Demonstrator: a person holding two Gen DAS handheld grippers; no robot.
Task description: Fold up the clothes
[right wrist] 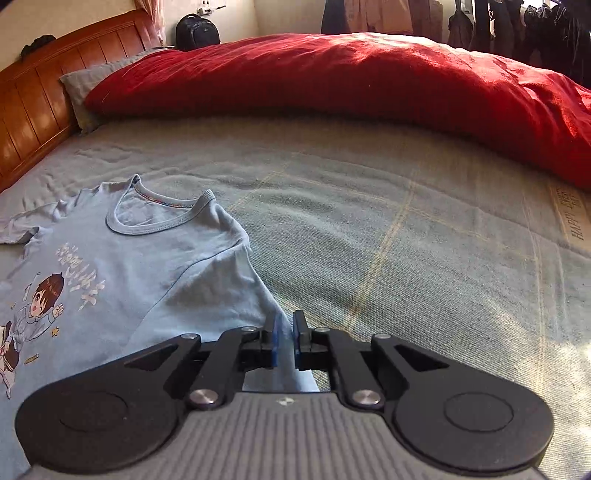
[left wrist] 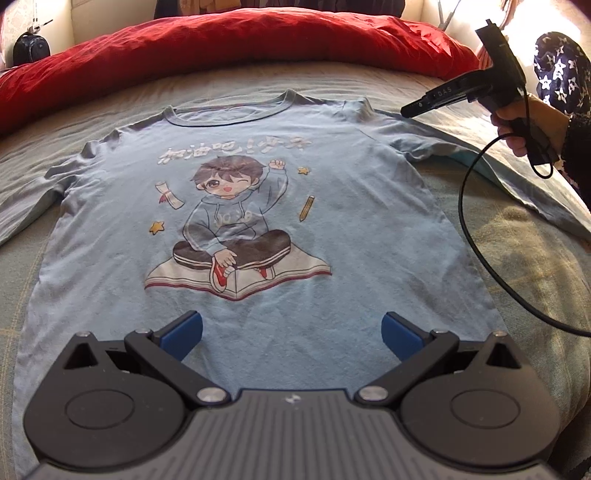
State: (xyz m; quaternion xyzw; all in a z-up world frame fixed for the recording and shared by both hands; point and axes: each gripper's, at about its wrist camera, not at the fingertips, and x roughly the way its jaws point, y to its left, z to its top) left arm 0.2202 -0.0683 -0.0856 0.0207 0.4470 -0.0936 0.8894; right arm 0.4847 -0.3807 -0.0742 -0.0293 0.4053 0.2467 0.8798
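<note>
Two views, left wrist first. A light blue T-shirt (left wrist: 236, 229) lay flat and face up on the bed (left wrist: 517, 258), collar toward a red duvet (left wrist: 229, 51) bunched along the far side. Cartoon print of a seated boy on an open book sat mid-chest. The left gripper (left wrist: 291, 334) hung over the shirt's hem end, jaws spread wide, blue pads clear of the cloth, nothing between them. At upper right a hand (left wrist: 524, 125) held the right gripper (left wrist: 408, 110) by its grip, tips down at the shirt's sleeve on that side, jaws close together. A black cable (left wrist: 469, 221) looped down from it across the bed. A dark star-patterned sleeve showed behind that hand.

Right wrist view: the right gripper (right wrist: 284, 341) had its jaws nearly together, a fold of the T-shirt (right wrist: 155, 266) sleeve running up between the blue pads. Whether the pads actually pinched the fabric, couldn't tell. Collar and print lay off to the left. Grey-green bedsheet ahead, red duvet (right wrist: 351, 77) across the far side, wooden headboard (right wrist: 44, 96) at left, a dark backpack (right wrist: 197, 31) in the corner behind it.
</note>
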